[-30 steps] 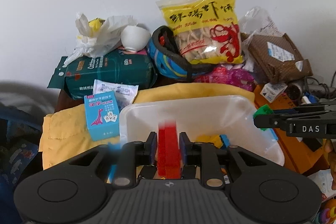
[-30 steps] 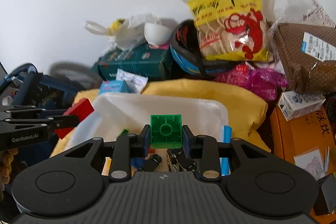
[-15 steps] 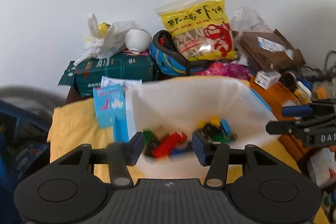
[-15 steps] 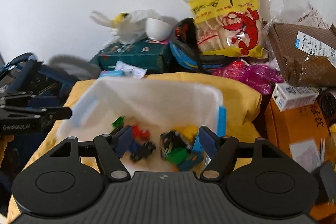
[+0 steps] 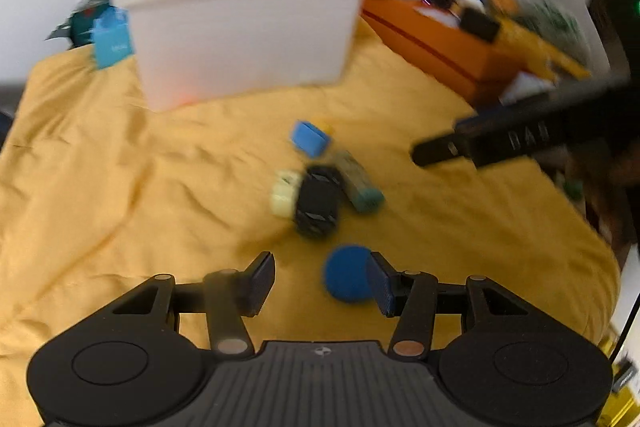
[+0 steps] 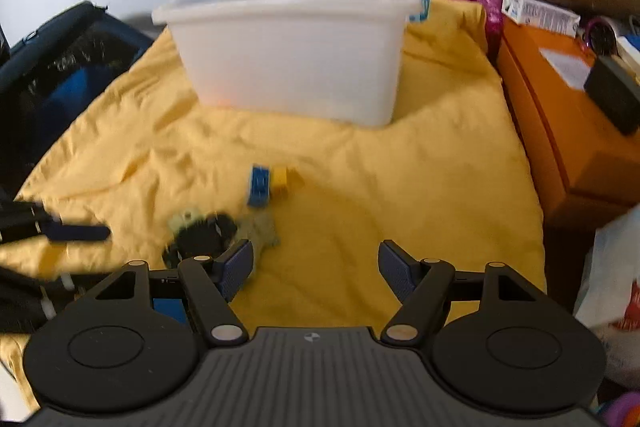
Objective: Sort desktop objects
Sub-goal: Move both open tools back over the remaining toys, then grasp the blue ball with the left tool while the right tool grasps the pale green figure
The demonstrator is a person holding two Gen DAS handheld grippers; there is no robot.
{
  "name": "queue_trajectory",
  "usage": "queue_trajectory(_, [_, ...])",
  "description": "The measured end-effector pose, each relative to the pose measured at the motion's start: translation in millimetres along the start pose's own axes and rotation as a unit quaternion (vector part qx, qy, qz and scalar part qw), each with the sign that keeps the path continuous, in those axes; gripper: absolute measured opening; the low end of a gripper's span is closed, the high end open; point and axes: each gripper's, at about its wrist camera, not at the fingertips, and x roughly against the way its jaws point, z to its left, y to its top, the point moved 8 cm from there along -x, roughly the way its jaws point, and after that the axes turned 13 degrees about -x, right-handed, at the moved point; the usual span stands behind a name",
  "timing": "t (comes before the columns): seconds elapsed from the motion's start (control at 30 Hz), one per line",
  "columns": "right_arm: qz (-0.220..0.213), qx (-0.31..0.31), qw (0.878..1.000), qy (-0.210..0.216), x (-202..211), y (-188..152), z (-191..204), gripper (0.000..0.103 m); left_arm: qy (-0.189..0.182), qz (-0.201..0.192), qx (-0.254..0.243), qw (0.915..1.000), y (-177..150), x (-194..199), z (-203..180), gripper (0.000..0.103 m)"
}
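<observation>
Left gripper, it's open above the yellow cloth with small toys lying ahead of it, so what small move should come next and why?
Probably ease the left gripper down and a little right, then close on the round blue piece. That piece lies on the yellow cloth nearest its open jaws, close against the right finger. The white plastic bin waits behind. Blur hides finer detail.

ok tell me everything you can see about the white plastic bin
The white plastic bin is a translucent, milky tub with a thick rolled rim and walls that taper toward the base. It stands upright and open-topped on the rumpled yellow cloth, at the far end, with cluttered bags and boxes behind it. A blue tab shows at its right corner. From these low views its contents are hidden. Neither gripper touches it.
</observation>
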Motion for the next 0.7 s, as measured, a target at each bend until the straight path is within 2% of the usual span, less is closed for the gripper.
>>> queue_trajectory(0.27, [0.002, 0.014, 1.000, 0.005, -3.4, -7.5, 12.6, 0.072, -0.009, 0.006, -0.033, 0.9994, -6.5, -21.1, -20.6, 0.053])
queue_trajectory(0.33, [0.006, 0.018, 1.000, 0.009, -8.4, -9.6, 19.4, 0.072, -0.009, 0.003, -0.039, 0.9992, -7.8, -19.4, -20.1, 0.042])
queue_trajectory(0.47, [0.021, 0.026, 0.999, 0.024, -23.5, -15.6, 34.0, 0.068, 0.006, -0.002, -0.018, 0.9998, -9.5, -9.9, -2.4, 0.042])
queue_trajectory(0.6, [0.039, 0.013, 0.999, 0.024, -44.2, -20.8, 42.4, 0.059, 0.024, -0.005, 0.009, 0.9996, -13.1, 4.1, 20.5, 0.042])
queue_trajectory(0.7, [0.047, 0.003, 0.999, 0.019, -53.8, -22.1, 42.6, 0.039, 0.037, -0.013, 0.020, 0.9990, -11.5, 14.3, 34.3, 0.042])
